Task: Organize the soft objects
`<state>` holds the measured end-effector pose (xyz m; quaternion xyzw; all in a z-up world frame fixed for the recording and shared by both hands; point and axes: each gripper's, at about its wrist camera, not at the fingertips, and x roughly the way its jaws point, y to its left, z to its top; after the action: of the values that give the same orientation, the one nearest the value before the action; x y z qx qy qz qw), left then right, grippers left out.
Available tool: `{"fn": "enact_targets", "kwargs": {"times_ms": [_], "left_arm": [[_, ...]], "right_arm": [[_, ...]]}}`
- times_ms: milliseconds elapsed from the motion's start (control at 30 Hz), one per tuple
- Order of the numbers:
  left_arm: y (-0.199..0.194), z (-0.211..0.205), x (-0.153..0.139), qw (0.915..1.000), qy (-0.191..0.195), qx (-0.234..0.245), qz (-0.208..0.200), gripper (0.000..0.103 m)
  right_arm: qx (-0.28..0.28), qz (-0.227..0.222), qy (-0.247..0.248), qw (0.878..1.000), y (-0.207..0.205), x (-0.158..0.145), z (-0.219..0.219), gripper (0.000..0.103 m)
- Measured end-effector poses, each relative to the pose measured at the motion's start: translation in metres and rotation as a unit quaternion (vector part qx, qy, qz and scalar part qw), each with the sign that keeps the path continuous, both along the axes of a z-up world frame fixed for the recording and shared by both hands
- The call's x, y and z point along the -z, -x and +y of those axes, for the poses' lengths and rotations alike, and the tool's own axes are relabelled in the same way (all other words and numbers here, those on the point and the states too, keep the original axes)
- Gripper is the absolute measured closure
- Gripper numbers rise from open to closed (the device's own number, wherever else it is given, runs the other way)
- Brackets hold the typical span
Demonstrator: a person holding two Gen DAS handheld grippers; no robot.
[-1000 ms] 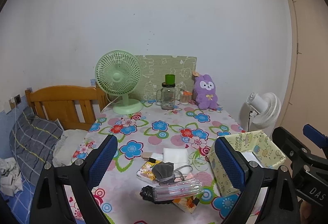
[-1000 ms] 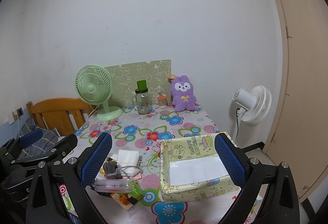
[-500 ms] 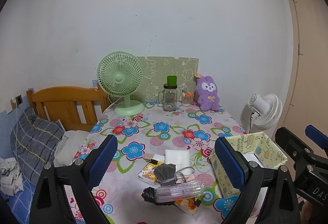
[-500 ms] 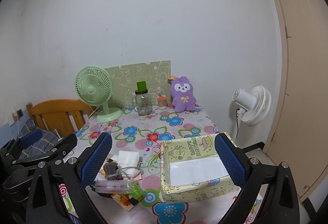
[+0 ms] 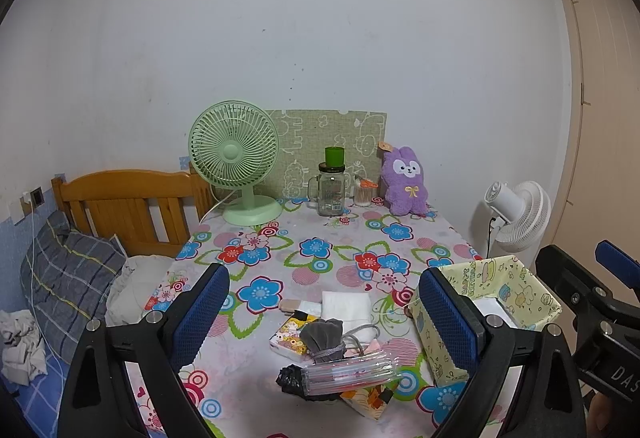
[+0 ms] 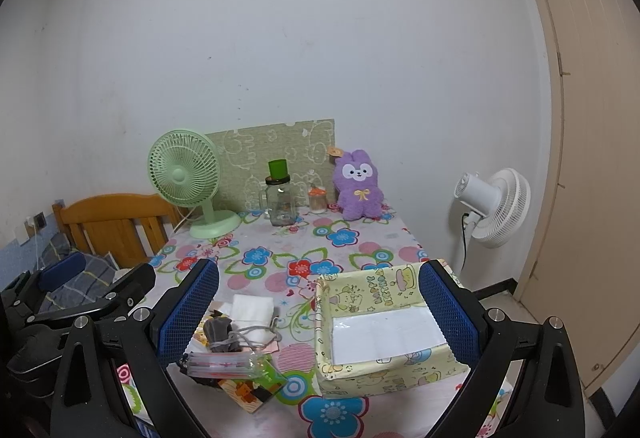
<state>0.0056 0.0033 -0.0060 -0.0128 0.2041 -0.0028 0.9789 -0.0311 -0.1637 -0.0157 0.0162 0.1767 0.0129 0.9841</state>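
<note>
A small pile lies on the near part of the floral table: a grey drawstring pouch [image 5: 322,334], a white folded cloth [image 5: 346,305], a clear zip bag with pink stripes [image 5: 346,376] and cartoon-printed packets. To its right stands a yellow cartoon-printed box [image 5: 516,294] with a white sheet on its floor [image 6: 384,334]. The pile shows in the right wrist view too, with the pouch [image 6: 218,330] and cloth [image 6: 252,308]. My left gripper [image 5: 324,318] hangs open above the pile. My right gripper [image 6: 318,314] is open above the box's left side. Neither holds anything.
At the table's far end stand a green desk fan [image 5: 236,161], a glass jar mug with a green cup on top [image 5: 331,189], a small jar and a purple plush rabbit [image 5: 404,181]. A wooden bed headboard [image 5: 124,205] lies left, a white floor fan [image 5: 516,213] and door right.
Both views have drawn back and risen a little, so the table items sit slightly lower and smaller. Both grippers stay open and nothing on the table has moved.
</note>
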Motion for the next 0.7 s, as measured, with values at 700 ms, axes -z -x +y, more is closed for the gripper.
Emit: {"fn": "enact_targets", "kwargs": {"times_ms": [700], "left_arm": [[0.0004, 0.0003, 0.0001, 1.0, -0.001, 0.0, -0.001, 0.006]], "right_arm": [[-0.001, -0.003, 0.002, 1.0, 0.0, -0.0011, 0.0017, 0.002]]}}
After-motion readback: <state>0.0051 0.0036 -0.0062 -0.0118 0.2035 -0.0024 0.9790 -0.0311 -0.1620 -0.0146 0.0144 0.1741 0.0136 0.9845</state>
